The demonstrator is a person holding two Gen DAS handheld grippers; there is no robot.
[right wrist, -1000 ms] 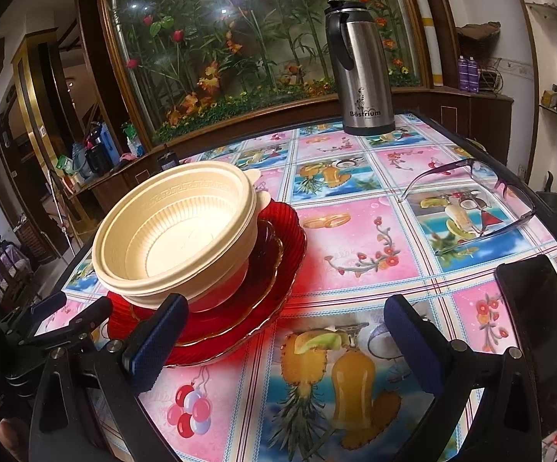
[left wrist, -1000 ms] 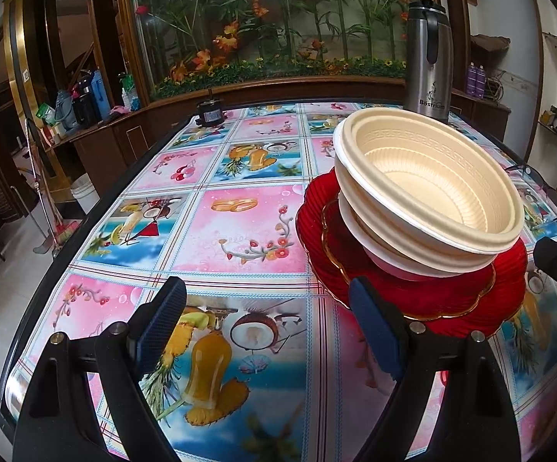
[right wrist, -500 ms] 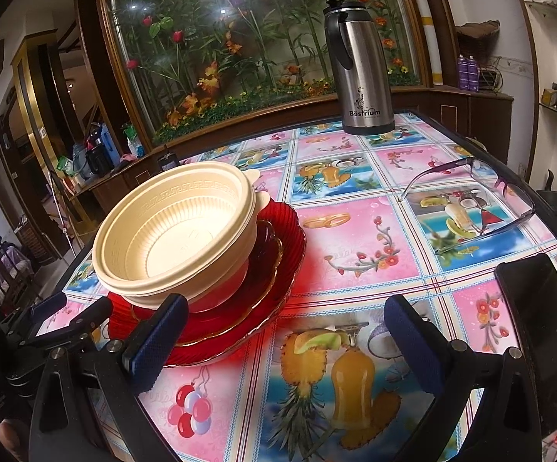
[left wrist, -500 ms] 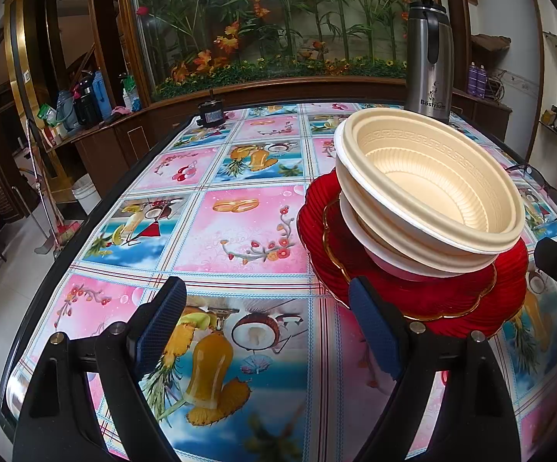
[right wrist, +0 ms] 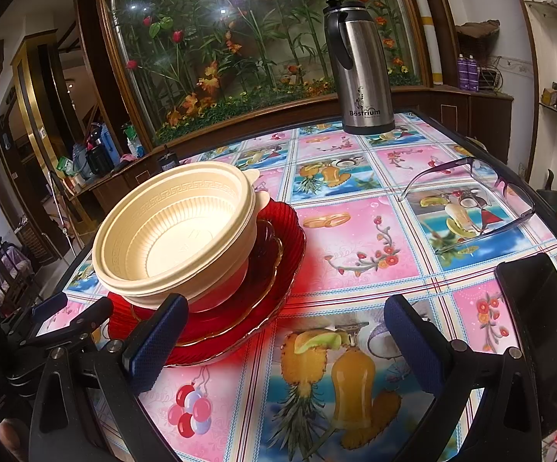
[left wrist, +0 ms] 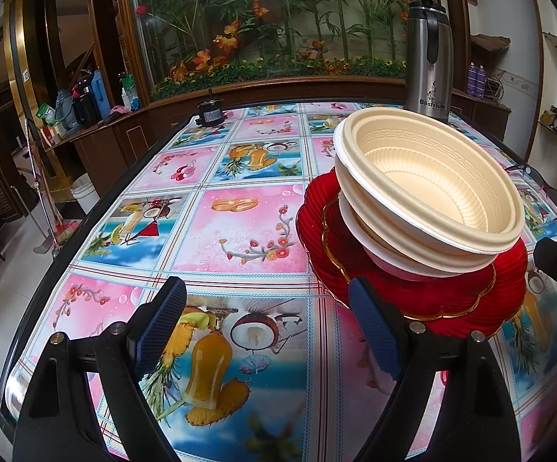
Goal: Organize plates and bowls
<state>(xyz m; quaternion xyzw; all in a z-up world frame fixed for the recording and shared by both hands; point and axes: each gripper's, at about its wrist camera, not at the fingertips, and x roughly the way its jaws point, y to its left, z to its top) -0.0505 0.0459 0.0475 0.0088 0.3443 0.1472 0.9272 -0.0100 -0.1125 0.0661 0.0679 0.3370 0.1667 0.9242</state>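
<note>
Stacked bowls on red plates, both tongs released and empty.

On the table (left wrist: 240, 231) the plates (left wrist: 452, 300) sit at two o'clock of the left tongs (left wrist: 267, 331), at ten o'clock of the right tongs (right wrist: 282, 338), the bowls (right wrist: 170, 231) leaning on top. The stack looks done; I'd square the tilted bowls by nudging the rim gently, steadying the plates.

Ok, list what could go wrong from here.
1. The cream bowls sit off-centre and tilted on the red plates; a nudge might tip them.
2. The glasses and phone lie near the open right gripper and could get knocked.
</note>
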